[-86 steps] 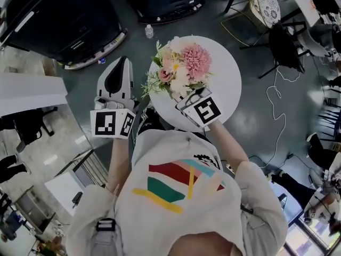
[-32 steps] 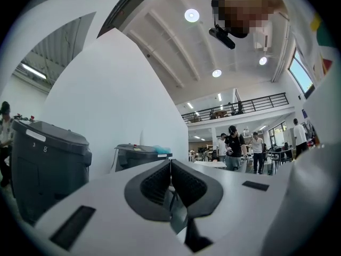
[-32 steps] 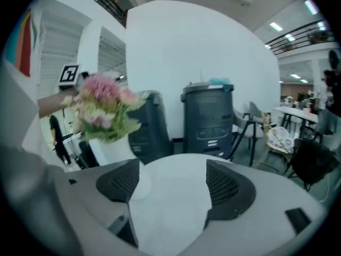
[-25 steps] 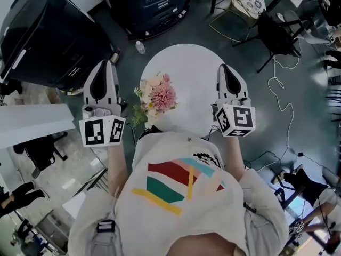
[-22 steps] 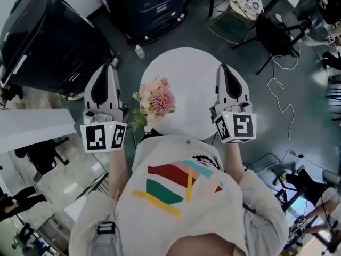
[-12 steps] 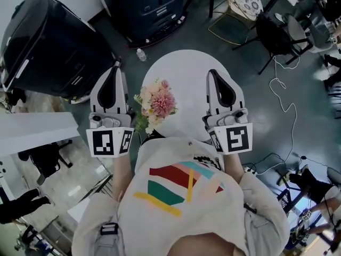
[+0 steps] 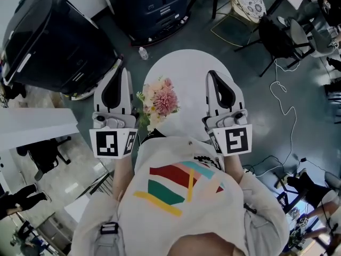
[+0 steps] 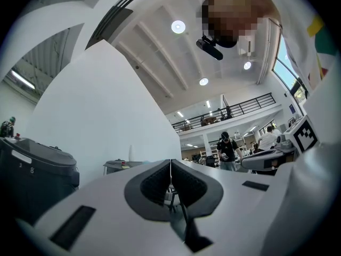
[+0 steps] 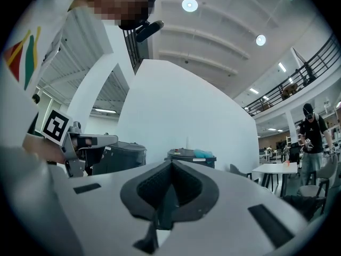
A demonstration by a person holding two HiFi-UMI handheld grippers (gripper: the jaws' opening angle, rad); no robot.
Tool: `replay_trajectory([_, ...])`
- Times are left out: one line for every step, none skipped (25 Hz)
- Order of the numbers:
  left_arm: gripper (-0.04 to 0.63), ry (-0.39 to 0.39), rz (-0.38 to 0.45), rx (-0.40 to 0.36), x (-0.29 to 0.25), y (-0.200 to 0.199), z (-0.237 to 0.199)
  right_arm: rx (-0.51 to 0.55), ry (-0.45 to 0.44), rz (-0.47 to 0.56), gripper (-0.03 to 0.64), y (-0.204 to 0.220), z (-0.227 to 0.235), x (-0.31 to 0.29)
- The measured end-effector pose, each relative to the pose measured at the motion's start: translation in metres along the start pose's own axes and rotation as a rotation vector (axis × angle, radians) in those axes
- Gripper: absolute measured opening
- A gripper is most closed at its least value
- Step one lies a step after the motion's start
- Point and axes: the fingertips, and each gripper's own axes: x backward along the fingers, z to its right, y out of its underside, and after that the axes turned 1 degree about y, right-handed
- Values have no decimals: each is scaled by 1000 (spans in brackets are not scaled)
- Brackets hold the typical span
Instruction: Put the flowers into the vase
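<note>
Big open-plan office hall, mezzanine railing (image 8: 234, 108), white desk (image 9: 277, 168), chairs (image 7: 282, 36), round ceiling lights (image 9: 190, 5)

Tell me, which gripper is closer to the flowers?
Left. The left gripper is close beside the flowers, on their left; the right gripper is farther off, on their right.

Layout seen from above.
Noted flowers (image 7: 160, 101) on table (image 7: 192, 71), near its left edge; held left gripper (image 7: 122, 72) just left of them, right gripper (image 7: 214, 74) over table's right side.
</note>
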Motion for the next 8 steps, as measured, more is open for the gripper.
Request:
replay_trajectory([8,-2,2,-1,0,0,-1,2,-1,-1,11,0,-1,0])
replay_trajectory([8,-3,2,-1,1,0,-1,11,-2,-3,11,1,-2,-1])
replay_trajectory([8,-3,2,-2,1,1,-2,29,-4,-3,11,2,-4,-1])
replay_trajectory([8,-3,0,-2,1,2,-3,54,-7,0,11,1,-6,-2])
replay_trajectory([8,-2,-2,-3,2,3,-4,81,-11,5,11,1,-9,-3])
replay_trajectory([8,-2,-4,-4,2,4,-5,106,-15,9,11,0,-12,-3])
replay_trajectory([8,-2,-5,-6,3,5,-5,126,-20,10,11,0,-15,-4])
replay_trajectory([8,-2,-7,-7,3,6,-6,144,-25,10,11,0,-18,-4])
